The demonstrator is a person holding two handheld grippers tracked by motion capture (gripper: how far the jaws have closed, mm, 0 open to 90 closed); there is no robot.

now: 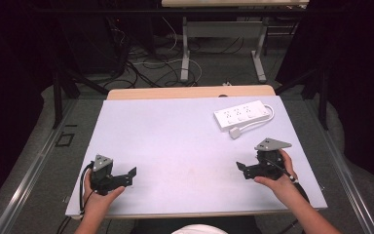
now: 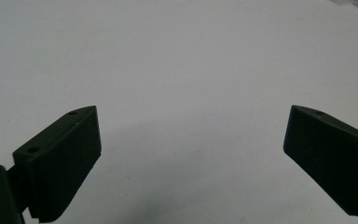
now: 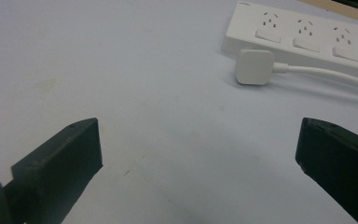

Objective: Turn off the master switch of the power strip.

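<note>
We see a white power strip [image 1: 242, 115] lying flat on the far right part of the pale table [image 1: 175, 146], its long side slanting a little toward the back right corner. It is a slim rectangular block with three sets of sockets in a row, each with a small rocker switch beside it. Its white cable [image 1: 269, 115] loops from the right end and runs back along the near side to a square white plug [image 1: 234, 132], which rests on the table just beside the strip's near left corner. Our right gripper [image 1: 243, 169] sits near the table's front right, jaws spread wide and holding nothing, well apart from the plug. Our left gripper [image 1: 130, 176] rests at the front left, jaws likewise wide apart over bare table.
</note>
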